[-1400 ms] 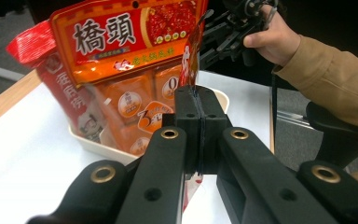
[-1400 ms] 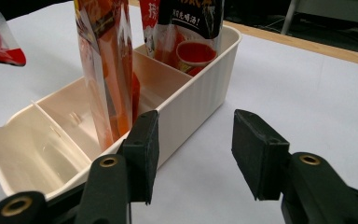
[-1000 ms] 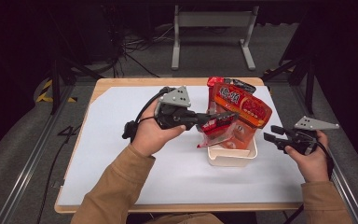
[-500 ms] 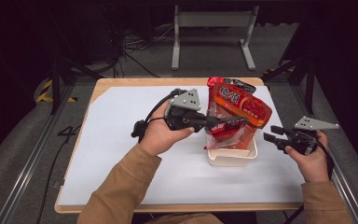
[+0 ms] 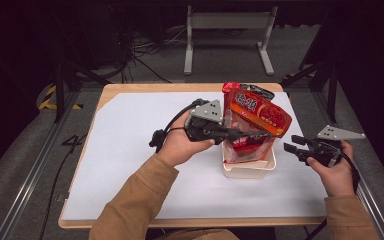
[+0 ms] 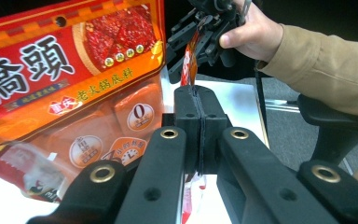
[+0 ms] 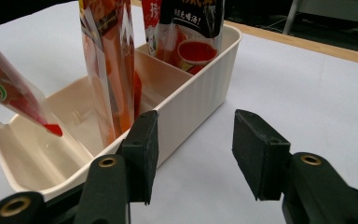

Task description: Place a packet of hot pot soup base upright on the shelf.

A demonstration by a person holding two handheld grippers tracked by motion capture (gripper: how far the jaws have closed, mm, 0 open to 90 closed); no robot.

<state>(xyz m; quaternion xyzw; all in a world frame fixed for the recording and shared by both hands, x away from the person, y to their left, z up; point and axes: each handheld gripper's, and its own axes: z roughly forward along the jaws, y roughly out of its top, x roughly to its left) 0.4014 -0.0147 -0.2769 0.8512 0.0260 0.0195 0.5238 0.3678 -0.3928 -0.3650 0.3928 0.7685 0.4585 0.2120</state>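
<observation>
— Since a second ago the left tongs [image 5: 260, 135] have slid toward the right edge of the desk [image 5: 130, 165] and a little lower, carrying their sachet along; the right tongs [image 5: 291, 147] have stayed put.

— What do the left ones hold?

— A thin red sachet [image 6: 189, 70], pinched edge-on between jaws pressed fully together. It hangs over the cream divided bin [image 5: 250, 169], which sits near the right edge of the desk, toward the front.

— And the big packet?

— The red-and-orange hot pot base pouch [image 5: 257, 112] stands upright in the bin, just beside the left tongs. Another red soup packet [image 7: 193, 32] stands in the far compartment.

— The right tongs?

— Jaws apart with nothing between them, held just beside the bin's right wall, not touching it.
</observation>
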